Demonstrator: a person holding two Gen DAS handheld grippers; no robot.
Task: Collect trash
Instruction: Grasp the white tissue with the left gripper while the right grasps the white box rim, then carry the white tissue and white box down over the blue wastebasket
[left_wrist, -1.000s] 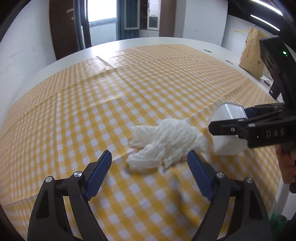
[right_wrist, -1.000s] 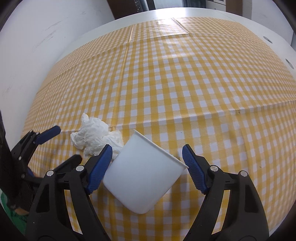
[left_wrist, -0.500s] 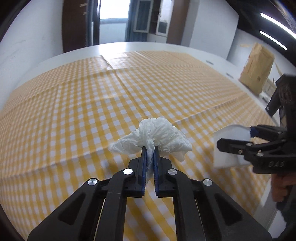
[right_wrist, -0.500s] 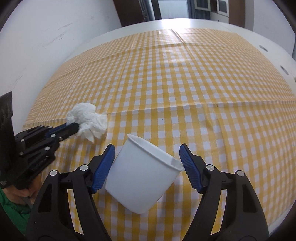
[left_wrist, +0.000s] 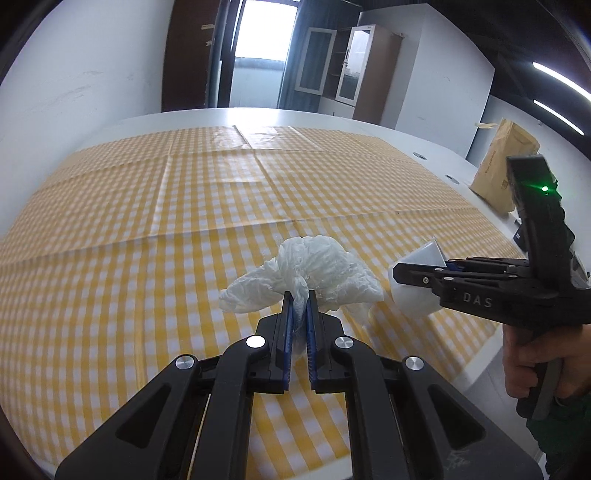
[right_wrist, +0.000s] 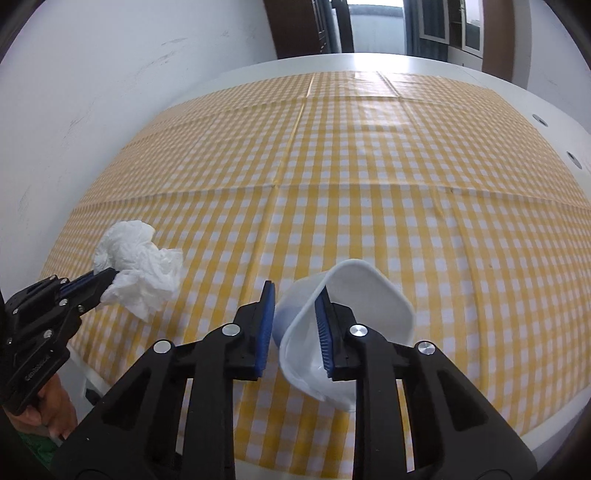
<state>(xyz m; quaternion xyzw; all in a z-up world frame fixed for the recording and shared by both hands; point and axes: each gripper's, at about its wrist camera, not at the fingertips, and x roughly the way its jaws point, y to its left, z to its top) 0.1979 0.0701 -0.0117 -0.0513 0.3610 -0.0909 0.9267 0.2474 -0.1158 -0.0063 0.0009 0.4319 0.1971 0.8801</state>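
A crumpled white tissue hangs just above the yellow checked tablecloth, pinched in my left gripper, which is shut on it. In the right wrist view the same tissue and left gripper sit at the left. My right gripper is closing its jaws on a white paper cup. One pad is outside the cup's wall and one inside, and the rim is squashed out of round. From the left wrist view, the right gripper holds the cup beside the tissue.
The cloth covers a white table with bare margins at the far and right sides. A brown paper bag stands at the far right. A hand holds the right gripper near the table's front edge. A white wall runs along the left.
My left gripper shut on the tissue and lifted it off the cloth. The right jaws closed from wide around the cup to pinching its wall, deforming it. Both hands drew back.
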